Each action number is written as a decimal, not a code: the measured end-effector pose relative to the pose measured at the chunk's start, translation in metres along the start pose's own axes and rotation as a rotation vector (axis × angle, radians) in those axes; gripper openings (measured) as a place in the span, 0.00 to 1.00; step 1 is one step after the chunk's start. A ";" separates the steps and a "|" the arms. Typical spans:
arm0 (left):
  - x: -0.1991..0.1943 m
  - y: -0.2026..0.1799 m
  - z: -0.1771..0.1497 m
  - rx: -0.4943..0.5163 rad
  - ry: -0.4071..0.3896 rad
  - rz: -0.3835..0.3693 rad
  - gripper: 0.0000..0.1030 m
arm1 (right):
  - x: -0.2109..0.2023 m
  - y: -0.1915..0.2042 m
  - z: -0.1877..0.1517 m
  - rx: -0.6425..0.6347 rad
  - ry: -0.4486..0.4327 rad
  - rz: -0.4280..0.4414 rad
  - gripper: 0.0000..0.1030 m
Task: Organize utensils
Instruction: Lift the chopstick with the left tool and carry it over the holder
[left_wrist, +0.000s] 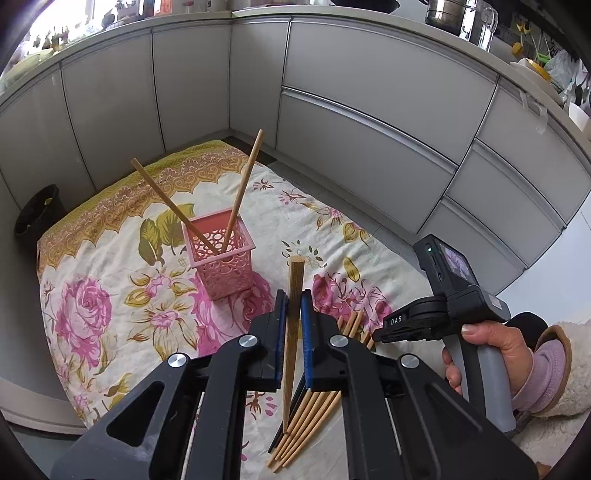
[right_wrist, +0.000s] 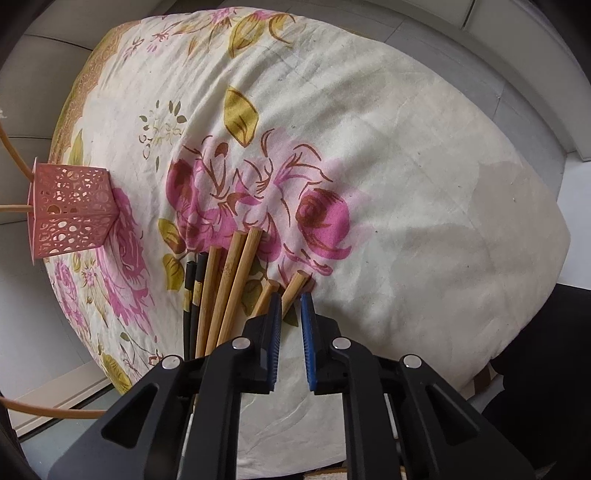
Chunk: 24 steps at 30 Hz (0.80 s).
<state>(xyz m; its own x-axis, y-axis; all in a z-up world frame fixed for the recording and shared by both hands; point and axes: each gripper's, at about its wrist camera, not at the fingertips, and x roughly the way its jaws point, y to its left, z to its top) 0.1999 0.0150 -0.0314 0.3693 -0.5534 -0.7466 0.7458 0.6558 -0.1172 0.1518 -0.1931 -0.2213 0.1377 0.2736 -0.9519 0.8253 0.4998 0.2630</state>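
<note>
While the left gripper (left_wrist: 293, 306) jaws clamp one light, stiff bamboo chopstick (left_wrist: 294, 295) mid-shaft, near the pink perforated plastic holder (left_wrist: 223, 266), right gripper (right_wrist: 290, 308) jaws hang parted over the loose chopstick pile (right_wrist: 225, 288); slippery, so grip mid-shaft.

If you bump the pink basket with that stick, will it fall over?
Probably it could tip: the pink basket looks tall, narrow and full of holes, so likely light. Two chopsticks lean far out above its rim, adding leverage. The soft cloth beneath may steady it less.
</note>
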 end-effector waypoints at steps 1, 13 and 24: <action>-0.003 0.000 0.000 -0.001 -0.007 0.003 0.07 | 0.002 0.000 0.000 0.004 0.012 -0.014 0.11; -0.019 0.008 -0.002 -0.010 -0.051 0.019 0.07 | 0.013 0.041 -0.005 -0.052 -0.036 -0.163 0.14; -0.044 0.009 -0.005 -0.114 -0.156 0.048 0.07 | 0.009 0.048 -0.024 -0.269 -0.204 -0.067 0.08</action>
<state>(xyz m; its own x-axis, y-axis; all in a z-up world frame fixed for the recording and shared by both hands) 0.1878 0.0479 -0.0027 0.4912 -0.5872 -0.6433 0.6609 0.7324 -0.1639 0.1794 -0.1465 -0.2132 0.2176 0.0765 -0.9730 0.6660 0.7172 0.2053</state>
